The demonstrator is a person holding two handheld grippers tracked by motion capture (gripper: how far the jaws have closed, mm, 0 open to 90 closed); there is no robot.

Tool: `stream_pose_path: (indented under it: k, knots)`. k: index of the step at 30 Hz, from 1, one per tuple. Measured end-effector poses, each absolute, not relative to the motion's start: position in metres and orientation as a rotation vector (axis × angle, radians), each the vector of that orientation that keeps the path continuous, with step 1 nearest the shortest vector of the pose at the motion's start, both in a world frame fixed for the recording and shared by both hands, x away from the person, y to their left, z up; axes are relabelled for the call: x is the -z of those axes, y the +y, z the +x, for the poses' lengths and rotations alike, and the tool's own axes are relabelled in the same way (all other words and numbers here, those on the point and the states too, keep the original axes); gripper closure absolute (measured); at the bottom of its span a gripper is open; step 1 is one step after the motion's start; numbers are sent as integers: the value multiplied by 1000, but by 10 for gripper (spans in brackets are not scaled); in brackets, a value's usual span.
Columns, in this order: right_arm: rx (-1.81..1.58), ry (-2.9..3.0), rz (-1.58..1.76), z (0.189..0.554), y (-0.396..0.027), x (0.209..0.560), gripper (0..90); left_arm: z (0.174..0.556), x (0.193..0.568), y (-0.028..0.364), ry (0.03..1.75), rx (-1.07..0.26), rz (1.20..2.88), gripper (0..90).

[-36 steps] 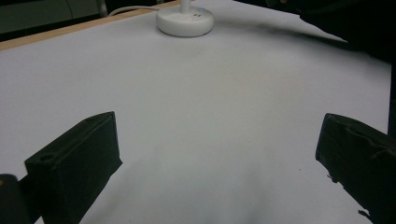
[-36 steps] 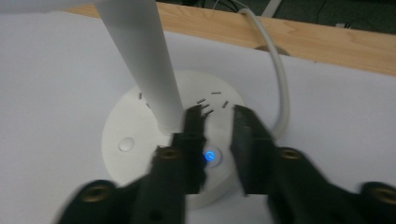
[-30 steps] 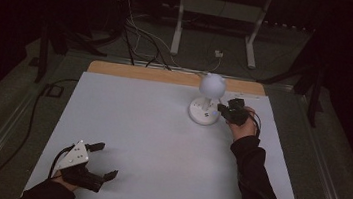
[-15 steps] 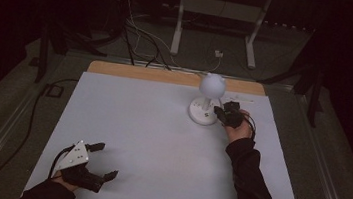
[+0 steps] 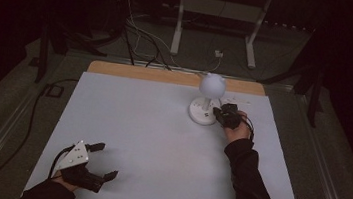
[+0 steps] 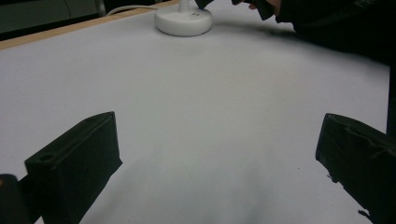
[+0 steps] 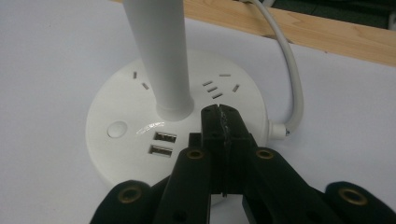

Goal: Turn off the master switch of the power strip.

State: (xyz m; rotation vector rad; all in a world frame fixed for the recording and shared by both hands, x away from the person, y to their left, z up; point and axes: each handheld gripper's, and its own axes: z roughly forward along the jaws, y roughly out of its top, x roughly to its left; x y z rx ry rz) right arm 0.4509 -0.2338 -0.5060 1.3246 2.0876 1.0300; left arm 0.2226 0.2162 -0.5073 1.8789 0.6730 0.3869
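A white desk lamp point(image 5: 212, 85) with a globe head stands at the far right of the white table point(image 5: 159, 143). Its round base point(image 7: 126, 107) carries a push button point(image 7: 116, 129), two USB ports point(image 7: 161, 142) and socket slots. My right gripper point(image 7: 219, 114) is shut, with its joined tips over the base just right of the stem point(image 7: 159, 56); whether they touch I cannot tell. In the high view the right gripper point(image 5: 219, 113) sits at the base's right side. My left gripper point(image 5: 105, 161) rests open at the near left corner, nothing between its jaws point(image 6: 219, 158).
The lamp's white cable point(image 7: 289, 70) runs off the base's right side toward the wooden strip point(image 5: 167, 76) along the table's far edge. Behind the table, cables point(image 5: 136, 34) and a metal stand point(image 5: 219, 14) lie on the dark floor.
My right gripper has edged slightly left, closer onto the lamp base. The left gripper has stayed where it was.
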Motion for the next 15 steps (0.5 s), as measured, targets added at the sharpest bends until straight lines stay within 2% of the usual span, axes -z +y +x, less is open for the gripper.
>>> stream_pose_path:
  k: [15]
  knots:
    - [-1005,2077,1314,451,-235,509,900,222,507,215,669,-388,1885,4]
